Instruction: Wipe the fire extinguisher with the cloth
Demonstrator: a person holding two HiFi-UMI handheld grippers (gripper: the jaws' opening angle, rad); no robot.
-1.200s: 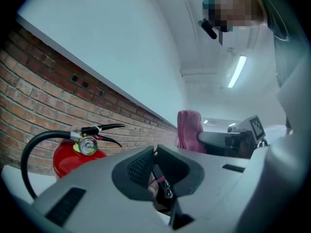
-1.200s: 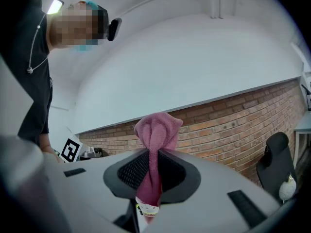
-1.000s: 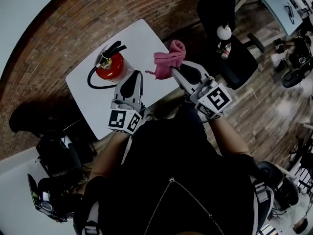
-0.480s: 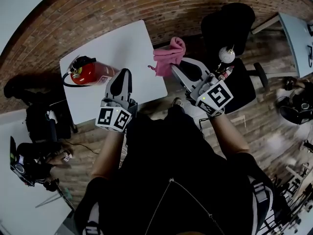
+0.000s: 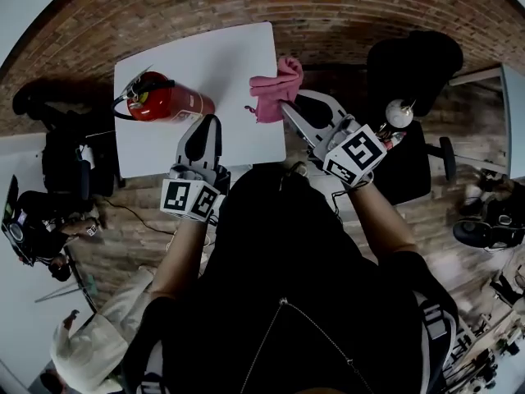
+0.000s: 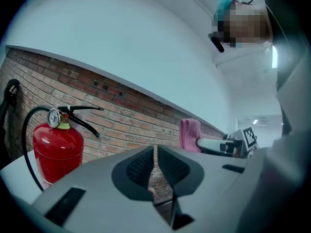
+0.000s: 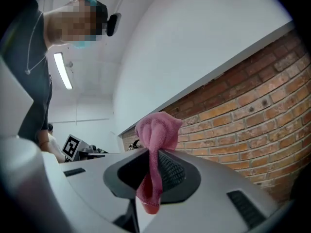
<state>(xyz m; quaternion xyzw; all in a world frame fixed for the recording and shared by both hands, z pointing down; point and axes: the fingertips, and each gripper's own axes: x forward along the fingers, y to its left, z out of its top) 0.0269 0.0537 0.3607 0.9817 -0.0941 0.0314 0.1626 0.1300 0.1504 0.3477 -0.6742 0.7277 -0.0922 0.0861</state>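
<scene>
A red fire extinguisher [image 5: 168, 102] with a black hose and handle stands on the white table [image 5: 221, 64] at its left side; it also shows at the left of the left gripper view, extinguisher [image 6: 57, 147]. My left gripper [image 5: 212, 125] hovers just right of it, jaws shut with nothing between them. The pink cloth [image 5: 275, 89] hangs bunched at the table's right edge, pinched in my right gripper [image 5: 284, 112]. In the right gripper view the cloth [image 7: 154, 149] drapes between the jaws.
A brick wall [image 5: 344, 11] runs behind the table. A black office chair [image 5: 410, 72] stands to the right. Dark bags and gear [image 5: 57, 162] lie on the floor at the left. A person in light clothing [image 5: 86, 347] is at the lower left.
The head view has swung, so table and extinguisher sit more central. My right gripper has carried the cloth closer to the table's right edge; the left gripper stays beside the extinguisher.
</scene>
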